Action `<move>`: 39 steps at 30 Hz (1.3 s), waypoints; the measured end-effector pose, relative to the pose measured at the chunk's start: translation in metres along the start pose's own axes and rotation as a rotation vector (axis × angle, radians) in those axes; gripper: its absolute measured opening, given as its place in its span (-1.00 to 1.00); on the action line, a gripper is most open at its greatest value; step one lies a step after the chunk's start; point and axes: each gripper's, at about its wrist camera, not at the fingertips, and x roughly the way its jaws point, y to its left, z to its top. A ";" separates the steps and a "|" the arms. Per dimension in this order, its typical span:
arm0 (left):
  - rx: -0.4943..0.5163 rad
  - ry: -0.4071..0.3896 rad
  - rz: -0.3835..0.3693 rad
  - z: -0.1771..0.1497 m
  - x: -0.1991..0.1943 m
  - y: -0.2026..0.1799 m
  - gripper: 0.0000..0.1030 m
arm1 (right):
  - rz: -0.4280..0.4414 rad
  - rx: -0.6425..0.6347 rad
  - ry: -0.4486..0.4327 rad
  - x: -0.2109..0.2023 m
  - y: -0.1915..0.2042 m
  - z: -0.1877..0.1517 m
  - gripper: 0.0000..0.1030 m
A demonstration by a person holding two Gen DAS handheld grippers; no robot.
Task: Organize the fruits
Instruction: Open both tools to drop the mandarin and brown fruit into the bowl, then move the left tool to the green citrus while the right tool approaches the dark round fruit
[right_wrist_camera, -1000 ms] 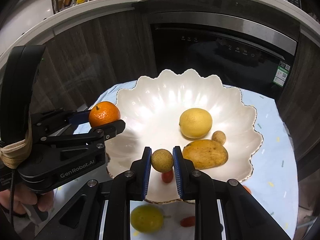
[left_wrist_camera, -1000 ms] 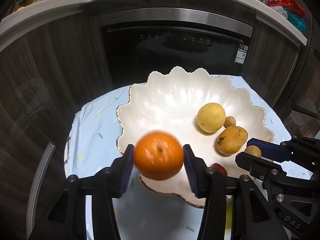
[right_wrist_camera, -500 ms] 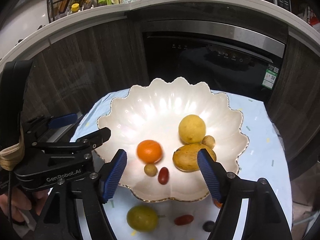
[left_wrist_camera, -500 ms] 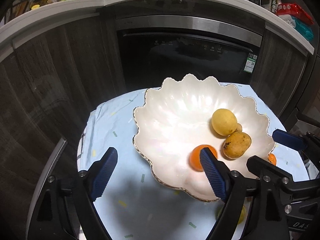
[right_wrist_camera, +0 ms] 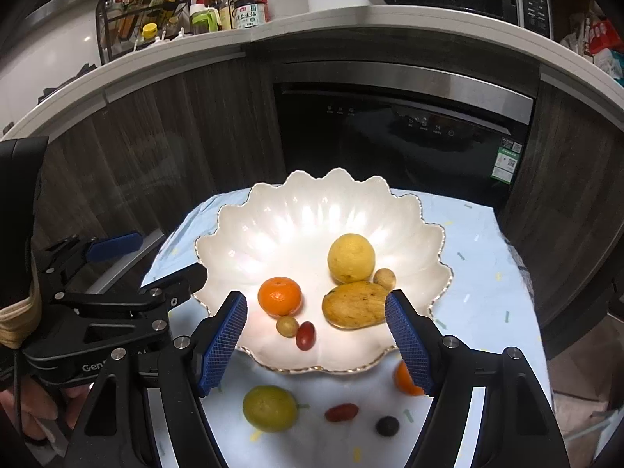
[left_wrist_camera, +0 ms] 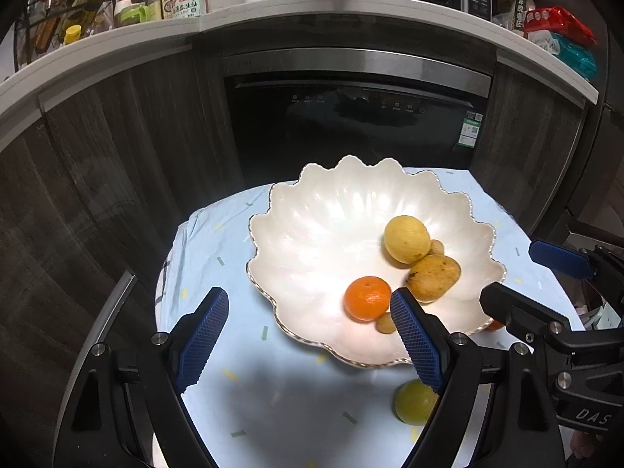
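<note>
A white scalloped bowl (right_wrist_camera: 273, 230) (left_wrist_camera: 319, 226) sits on a pale blue cloth. In it lie an orange tangerine (right_wrist_camera: 279, 296) (left_wrist_camera: 367, 298), a small tan fruit (right_wrist_camera: 287, 326), a red cherry tomato (right_wrist_camera: 305, 335), a yellow lemon (right_wrist_camera: 351, 258) (left_wrist_camera: 406, 239), a spotted mango (right_wrist_camera: 354, 304) (left_wrist_camera: 433, 276) and a small tan ball (right_wrist_camera: 384, 278). My left gripper (left_wrist_camera: 310, 341) is open and empty, in front of the bowl's near rim. My right gripper (right_wrist_camera: 318, 343) is open and empty over the near rim.
On the cloth in front of the bowl lie a green-yellow citrus (right_wrist_camera: 269, 408) (left_wrist_camera: 415, 401), a red tomato (right_wrist_camera: 341, 412), a dark round fruit (right_wrist_camera: 387, 426) and a second tangerine (right_wrist_camera: 405, 378). A dark oven front (right_wrist_camera: 401, 132) stands behind the table. A hand (right_wrist_camera: 35, 409) holds the left gripper.
Both grippers opened and let go: the tangerine and the small tan fruit now lie in the bowl. Both grippers pulled back and rose from the bowl.
</note>
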 end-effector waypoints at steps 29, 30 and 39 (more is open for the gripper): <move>-0.009 0.001 -0.004 -0.029 -0.037 -0.044 0.68 | -0.034 0.028 -0.015 -0.035 -0.036 -0.023 0.44; -0.006 0.001 -0.003 -0.030 -0.038 -0.046 0.68 | -0.035 0.029 -0.013 -0.035 -0.038 -0.025 0.44; 0.022 0.004 -0.004 -0.039 -0.039 -0.064 0.68 | -0.054 0.028 0.003 -0.036 -0.052 -0.038 0.44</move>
